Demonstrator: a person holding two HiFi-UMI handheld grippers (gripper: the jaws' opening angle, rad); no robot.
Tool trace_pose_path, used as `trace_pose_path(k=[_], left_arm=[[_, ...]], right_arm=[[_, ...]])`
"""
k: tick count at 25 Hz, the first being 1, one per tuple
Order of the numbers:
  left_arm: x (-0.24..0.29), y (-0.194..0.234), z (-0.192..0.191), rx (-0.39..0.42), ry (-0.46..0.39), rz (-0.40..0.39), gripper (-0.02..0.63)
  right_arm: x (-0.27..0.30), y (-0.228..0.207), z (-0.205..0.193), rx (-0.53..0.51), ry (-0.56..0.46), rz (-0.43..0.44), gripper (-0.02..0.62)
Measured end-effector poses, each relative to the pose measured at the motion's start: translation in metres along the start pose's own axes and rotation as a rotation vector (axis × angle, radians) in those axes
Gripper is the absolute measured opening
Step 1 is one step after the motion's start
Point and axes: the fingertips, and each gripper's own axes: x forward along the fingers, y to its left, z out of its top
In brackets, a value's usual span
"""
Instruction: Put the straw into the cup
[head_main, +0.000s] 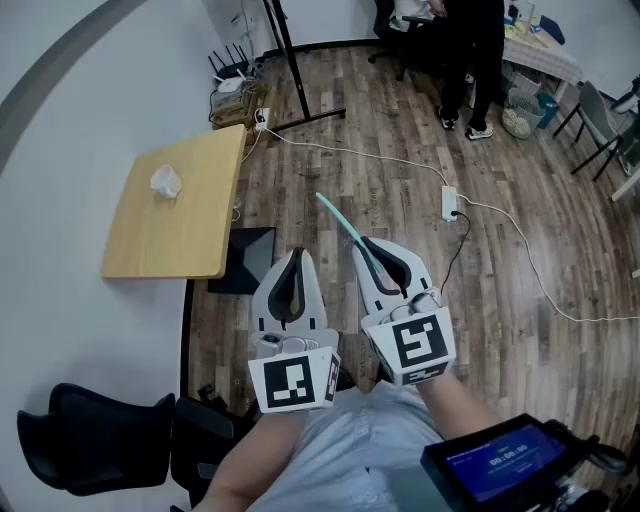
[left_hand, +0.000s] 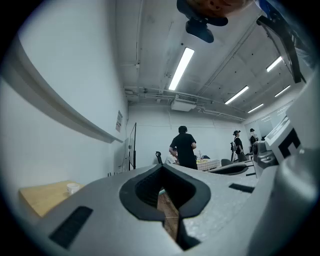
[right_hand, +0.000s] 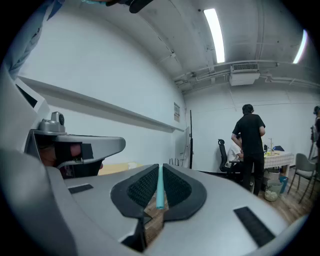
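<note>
**Teal straw pinched in the right gripper, cup far off ahead and to the left**

The right gripper (head_main: 365, 243) has its jaws pressed together on a thin teal straw (head_main: 338, 217). It grips the straw near one end, so most of the length juts past the jaw tips, forward and a little left.

The straw looks like light, hollow plastic. It is likely springy, easy to flatten, and apt to swivel between the pads. A gentle pinch nearer the middle would probably steady the free tip.

The left gripper (head_main: 298, 255) sits just left of the right one, jaws closed with nothing between them. Both are held low and close to the person's body, pointing forward.

The cup (head_main: 165, 182) — small and pale — stands on a wooden table (head_main: 180, 235), well ahead and to the left of both grippers.
</note>
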Motion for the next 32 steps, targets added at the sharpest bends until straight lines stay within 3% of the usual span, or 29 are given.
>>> trace_pose_path(k=[14, 21, 27, 32], left_arm=[[-0.01, -0.004, -0.006, 0.01, -0.03, 0.045, -0.003], [0.032, -0.031, -0.012, 0.014, 0.014, 0.107, -0.003], [0.058, -0.003, -0.035, -0.01, 0.037, 0.128, -0.003], [0.106, 0.036, -0.05, -0.018, 0.069, 0.124, -0.003]], right_arm=[[-0.009, 0.007, 0.001, -0.004, -0.049, 0.06, 0.025], [0.004, -0.047, 0.003, 0.02, -0.045, 0.124, 0.025], [0.038, -0.047, -0.013, 0.025, -0.015, 0.147, 0.025], [0.101, -0.046, -0.017, 0.055, 0.0, 0.174, 0.025]])
